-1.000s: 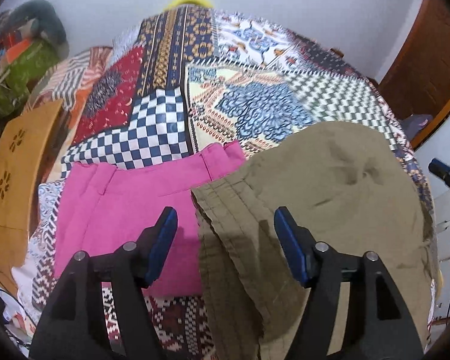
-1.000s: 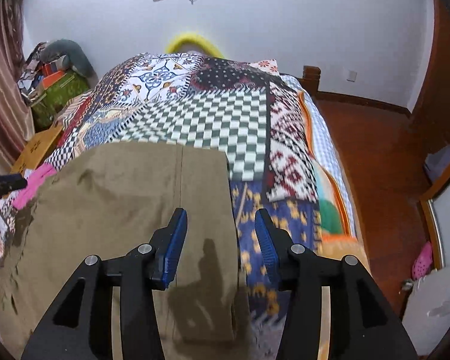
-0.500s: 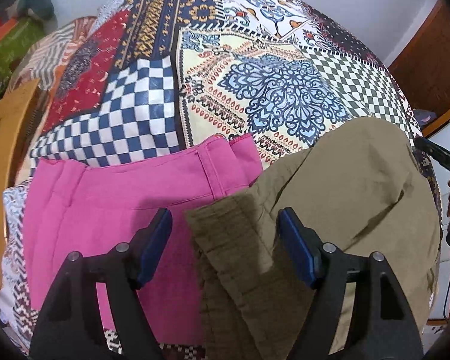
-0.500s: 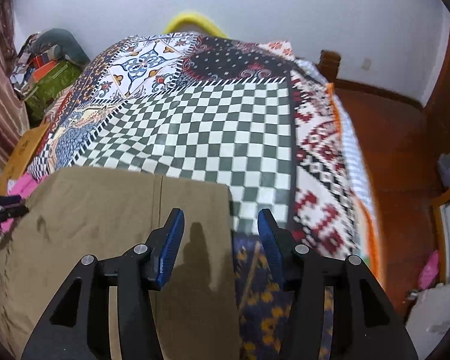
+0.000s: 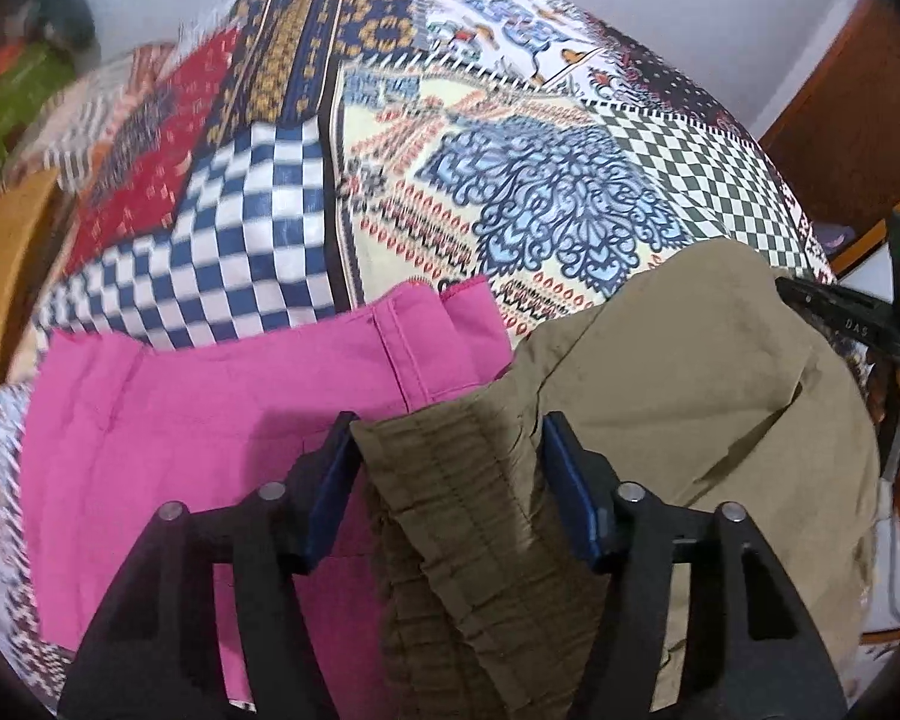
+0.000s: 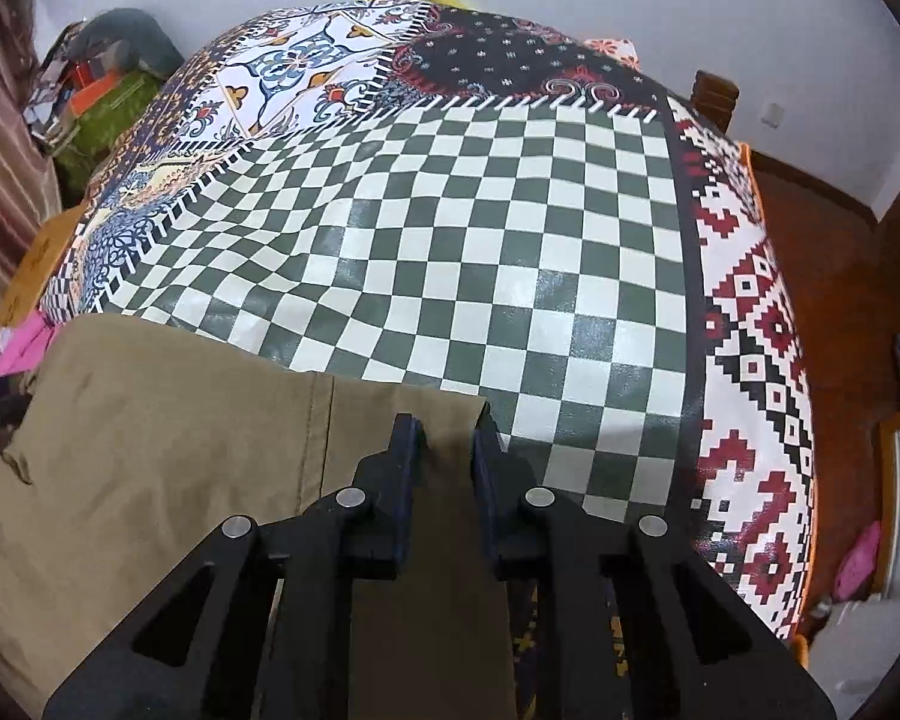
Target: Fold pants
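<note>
Olive-khaki pants (image 5: 678, 396) lie on the patchwork bed, also in the right wrist view (image 6: 168, 450). My left gripper (image 5: 447, 450) is open, its blue pads on either side of the gathered waistband end of the pants. My right gripper (image 6: 444, 438) has closed on the far right corner of the pants, at the leg hem, with cloth pinched between the pads. The right gripper also shows at the right edge of the left wrist view (image 5: 840, 318).
Folded pink pants (image 5: 210, 414) lie left of the khaki ones, partly under them. The patchwork bedspread (image 6: 510, 240) stretches ahead. A wooden headboard piece (image 5: 6, 276) and piled clutter (image 6: 96, 96) stand at the left. The red-brown floor (image 6: 840, 276) is at the right.
Both grippers have moved forward and down onto the pants. The right gripper has closed from open onto the hem corner. The left gripper now straddles the waistband.
</note>
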Motion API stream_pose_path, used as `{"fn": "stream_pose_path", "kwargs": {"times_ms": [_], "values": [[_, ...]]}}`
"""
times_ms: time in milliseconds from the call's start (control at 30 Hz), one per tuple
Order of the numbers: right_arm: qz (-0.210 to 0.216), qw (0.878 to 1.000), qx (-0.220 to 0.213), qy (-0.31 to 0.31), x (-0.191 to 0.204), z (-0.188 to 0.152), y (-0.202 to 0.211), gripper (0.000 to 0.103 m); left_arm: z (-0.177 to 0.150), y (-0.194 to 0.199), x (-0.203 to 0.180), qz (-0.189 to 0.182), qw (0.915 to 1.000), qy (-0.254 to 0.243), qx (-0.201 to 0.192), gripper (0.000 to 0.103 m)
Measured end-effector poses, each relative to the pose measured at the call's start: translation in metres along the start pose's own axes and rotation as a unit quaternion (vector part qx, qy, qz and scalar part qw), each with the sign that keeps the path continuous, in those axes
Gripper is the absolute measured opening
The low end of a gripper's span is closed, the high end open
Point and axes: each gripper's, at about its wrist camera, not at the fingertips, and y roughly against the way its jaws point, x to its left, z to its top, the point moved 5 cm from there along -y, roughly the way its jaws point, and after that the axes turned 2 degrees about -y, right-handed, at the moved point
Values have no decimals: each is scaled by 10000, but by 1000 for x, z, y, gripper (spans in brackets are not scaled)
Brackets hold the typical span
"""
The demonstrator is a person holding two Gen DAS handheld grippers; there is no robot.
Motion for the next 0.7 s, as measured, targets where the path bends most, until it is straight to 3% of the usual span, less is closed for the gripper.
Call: {"fn": "stream_pose_path", "kwargs": {"times_ms": [133,300,467,700], "values": [[-256,9992,-234,184,2,1,11,7,5,14,-9,364,9985,-347,-220,54],[-624,9951,-734,231,-2,17,42,5,20,37,-8,526,9969,-343,-473,53],[-704,9918,-1056,169,0,33,78,2,31,58,-20,871,9928,-534,-630,53],[-517,9879,-1456,104,13,25,130,2,24,108,-30,555,9935,-407,-908,53]]}}
